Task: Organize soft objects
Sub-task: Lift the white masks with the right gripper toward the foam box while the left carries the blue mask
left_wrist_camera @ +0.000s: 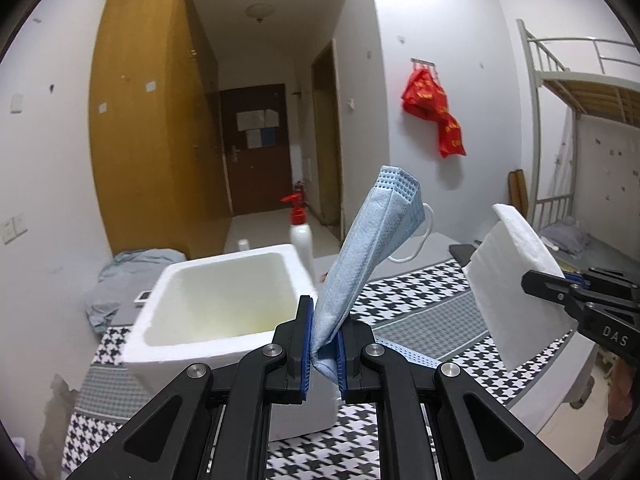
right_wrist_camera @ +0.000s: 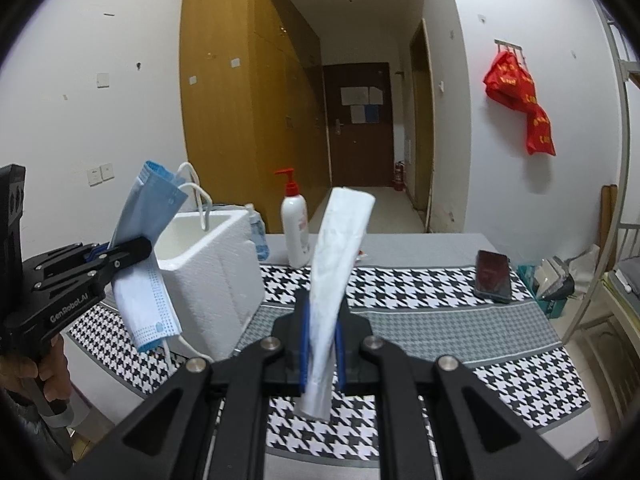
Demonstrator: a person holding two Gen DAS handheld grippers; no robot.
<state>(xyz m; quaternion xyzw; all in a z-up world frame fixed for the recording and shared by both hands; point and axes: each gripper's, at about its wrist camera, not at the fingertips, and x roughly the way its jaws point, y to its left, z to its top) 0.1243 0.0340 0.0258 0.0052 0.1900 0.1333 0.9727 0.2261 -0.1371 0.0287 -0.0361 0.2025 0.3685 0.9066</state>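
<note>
Your left gripper [left_wrist_camera: 324, 344] clamps a pale-blue pleated face mask [left_wrist_camera: 372, 240] beside the white foam box [left_wrist_camera: 224, 300] | right gripper [right_wrist_camera: 322, 344] pinches a white folded cloth pad [right_wrist_camera: 340, 264], upright

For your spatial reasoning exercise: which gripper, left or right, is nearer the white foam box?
Left. The left gripper, shut on the blue face mask, hangs right beside the white foam box. The right gripper, shut on a white pad, is farther along the table.
</note>
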